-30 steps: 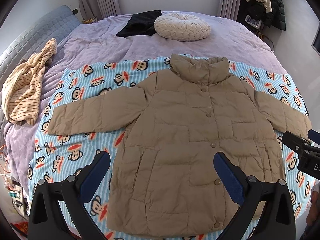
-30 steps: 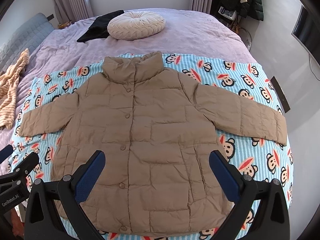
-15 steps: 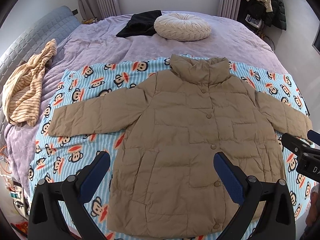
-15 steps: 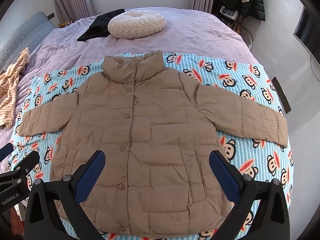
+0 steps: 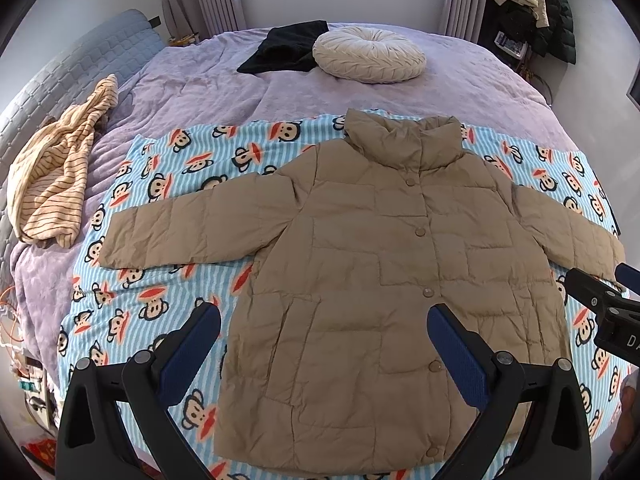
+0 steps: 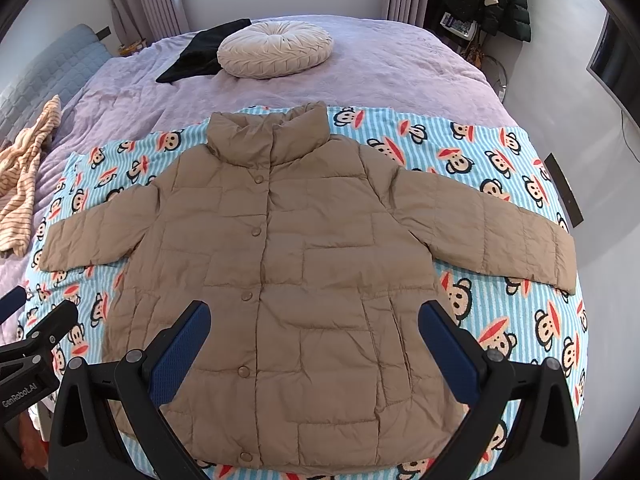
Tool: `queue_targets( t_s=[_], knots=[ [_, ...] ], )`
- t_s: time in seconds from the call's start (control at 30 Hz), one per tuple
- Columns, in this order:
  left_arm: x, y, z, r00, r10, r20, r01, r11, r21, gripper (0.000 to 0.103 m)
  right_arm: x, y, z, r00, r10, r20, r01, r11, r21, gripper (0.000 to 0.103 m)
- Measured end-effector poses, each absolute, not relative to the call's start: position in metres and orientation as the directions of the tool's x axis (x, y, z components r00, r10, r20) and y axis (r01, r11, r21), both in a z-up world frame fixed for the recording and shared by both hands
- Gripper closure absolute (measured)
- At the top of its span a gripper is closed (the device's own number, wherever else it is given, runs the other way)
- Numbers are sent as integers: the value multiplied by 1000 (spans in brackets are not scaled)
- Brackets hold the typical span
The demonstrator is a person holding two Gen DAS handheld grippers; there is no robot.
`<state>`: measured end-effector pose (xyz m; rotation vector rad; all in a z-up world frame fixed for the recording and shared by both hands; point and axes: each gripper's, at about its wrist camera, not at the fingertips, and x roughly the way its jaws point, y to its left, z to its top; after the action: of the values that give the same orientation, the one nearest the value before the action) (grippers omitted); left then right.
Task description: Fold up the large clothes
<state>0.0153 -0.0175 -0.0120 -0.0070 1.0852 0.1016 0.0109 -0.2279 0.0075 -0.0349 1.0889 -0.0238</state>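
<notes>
Nothing has changed over the past second: my left gripper (image 5: 324,350) and right gripper (image 6: 314,344) still hover wide, empty, above the buttoned tan puffer jacket (image 5: 384,272), spread flat at 12 o'clock on the monkey-print blanket (image 5: 180,168), folding not begun.

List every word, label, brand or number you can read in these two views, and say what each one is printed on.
"GenRobot.AI": white print on the black body of the left gripper, seen at the right wrist view's lower left edge.
"DA", cut off by the frame: white print on the black body of the right gripper, seen in the left wrist view.
Small items under the dark hanging coats: too small to read.
The tan quilted puffer jacket and blue striped monkey-print blanket show no text.
</notes>
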Motion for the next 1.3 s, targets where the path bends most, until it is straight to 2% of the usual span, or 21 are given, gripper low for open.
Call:
queue_targets(
  t_s=[1.3],
  knots=[
    [11, -15, -12, 454, 86, -887, -95, 994, 48, 0, 6, -225, 7, 464, -30, -885, -3, 999, -36, 0]
  ],
)
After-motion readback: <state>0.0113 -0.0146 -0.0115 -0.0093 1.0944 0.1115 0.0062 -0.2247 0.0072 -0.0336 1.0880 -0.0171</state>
